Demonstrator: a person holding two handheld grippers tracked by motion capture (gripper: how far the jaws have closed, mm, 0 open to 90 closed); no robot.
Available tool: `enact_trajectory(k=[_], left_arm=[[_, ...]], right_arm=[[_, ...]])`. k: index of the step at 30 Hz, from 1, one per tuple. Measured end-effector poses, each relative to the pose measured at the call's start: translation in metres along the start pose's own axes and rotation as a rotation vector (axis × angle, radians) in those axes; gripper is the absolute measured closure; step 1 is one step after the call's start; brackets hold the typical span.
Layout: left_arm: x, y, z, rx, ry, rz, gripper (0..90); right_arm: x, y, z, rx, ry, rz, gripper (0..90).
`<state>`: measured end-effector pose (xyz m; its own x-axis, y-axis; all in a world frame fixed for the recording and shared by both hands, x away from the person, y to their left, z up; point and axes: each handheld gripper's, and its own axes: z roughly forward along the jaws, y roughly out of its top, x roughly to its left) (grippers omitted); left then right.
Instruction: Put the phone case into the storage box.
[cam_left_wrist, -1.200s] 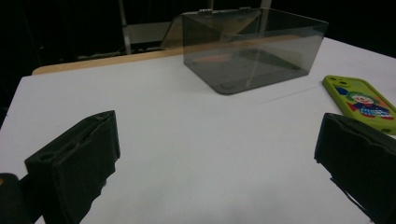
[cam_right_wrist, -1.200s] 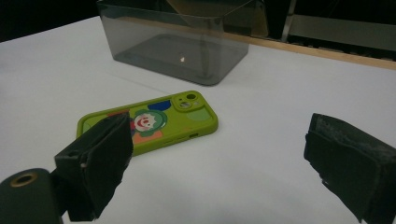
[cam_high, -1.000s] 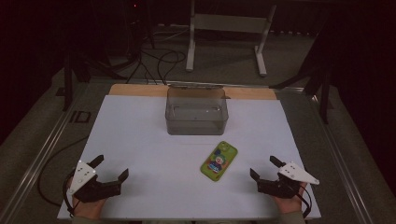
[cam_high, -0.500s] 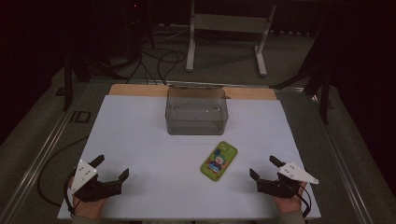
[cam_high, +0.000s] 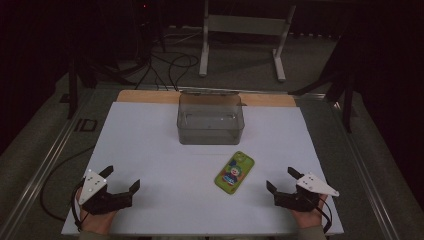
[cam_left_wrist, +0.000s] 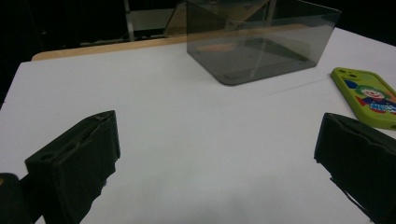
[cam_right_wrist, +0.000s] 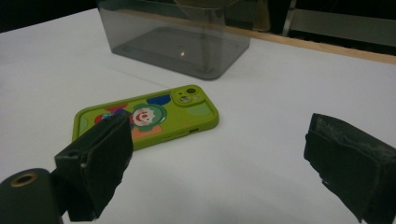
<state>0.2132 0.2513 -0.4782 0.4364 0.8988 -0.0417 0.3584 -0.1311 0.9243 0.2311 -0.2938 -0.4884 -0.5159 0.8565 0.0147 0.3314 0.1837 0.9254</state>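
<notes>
Black padded jaws stand spread wide on both grippers, with nothing between them but bare white surface, which suits hands parked at the near edge before any reach begins. The right gripper rests low by the near right corner, and its own view looks straight past its released jaws at the green phone, which lies flat just ahead of them and toward their left side, its clown-printed back and camera bump facing up. That closeness makes the right gripper the likelier one to take the phone, I judge, and lying flat it would probably have to be pinched across its long edges. The left gripper sits well apart at the near left corner, equally open; from its view the phone lies far off beyond the right jaw. Farther out from both pairs of jaws, past the phone, a smoky clear plastic box stands upright and empty with its top open, seemingly placed as the receptacle.
</notes>
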Motion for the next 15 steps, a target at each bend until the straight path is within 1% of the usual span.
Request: enact_trajectory(k=[5, 9, 13, 15], left_arm=[[-0.0003, -0.0002, 0.0007, 0.002, 0.002, 0.003, 1.0], [-0.0008, -0.0004, 0.0007, 0.006, 0.003, 0.010, 1.0], [-0.0005, -0.0004, 0.0006, 0.005, 0.009, 0.012, 1.0], [0.0002, -0.0003, 0.0005, 0.001, 0.014, 0.008, 1.0]], right_arm=[[0.0004, 0.0000, 0.0010, 0.009, 0.001, -0.006, 7.9], [0.0025, 0.0002, 0.0036, 0.032, 0.001, -0.015, 7.8], [0.0035, 0.0010, 0.0047, 0.036, 0.009, -0.017, 7.9], [0.0045, 0.0050, 0.0074, 0.061, 0.013, -0.022, 7.9]])
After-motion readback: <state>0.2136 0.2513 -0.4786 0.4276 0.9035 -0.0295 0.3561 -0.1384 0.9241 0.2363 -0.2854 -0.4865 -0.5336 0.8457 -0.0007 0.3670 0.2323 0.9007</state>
